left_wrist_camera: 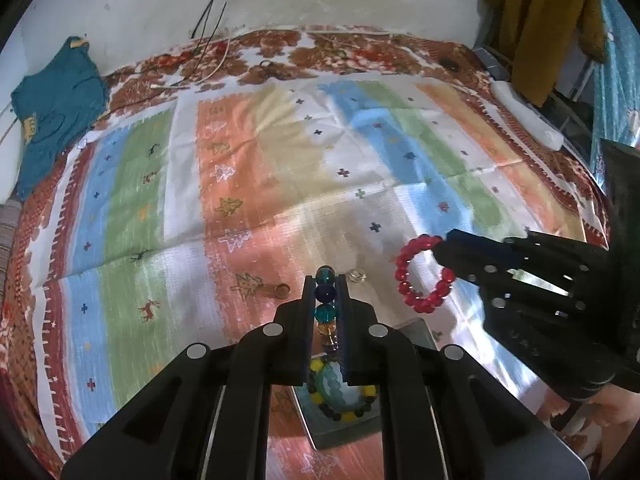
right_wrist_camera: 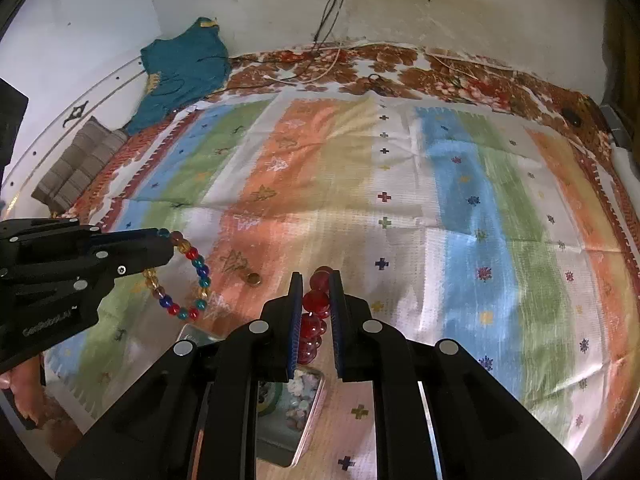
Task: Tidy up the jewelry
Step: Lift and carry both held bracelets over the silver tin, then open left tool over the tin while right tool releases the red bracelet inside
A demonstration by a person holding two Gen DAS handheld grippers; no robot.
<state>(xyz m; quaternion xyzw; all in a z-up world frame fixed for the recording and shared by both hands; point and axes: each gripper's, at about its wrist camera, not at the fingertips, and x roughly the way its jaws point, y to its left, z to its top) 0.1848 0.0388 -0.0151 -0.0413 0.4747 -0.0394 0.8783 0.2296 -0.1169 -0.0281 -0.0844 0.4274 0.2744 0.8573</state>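
Left wrist: left gripper (left_wrist_camera: pixel 325 280) clamps multicolour bracelet (left_wrist_camera: pixel 325 292); right gripper (right_wrist_camera: pixel 316 276) clamps red bracelet (right_wrist_camera: pixel 316 312).

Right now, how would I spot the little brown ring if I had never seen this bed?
Start at the striped cloth spread over the bed and find its orange stripe near the two grippers. The small brown ring lies flat there beside a tree motif, apart from everything held. Unlike the red bracelet and the multicoloured bracelet, it is one tiny plain loop without beads, and no gripper holds it.
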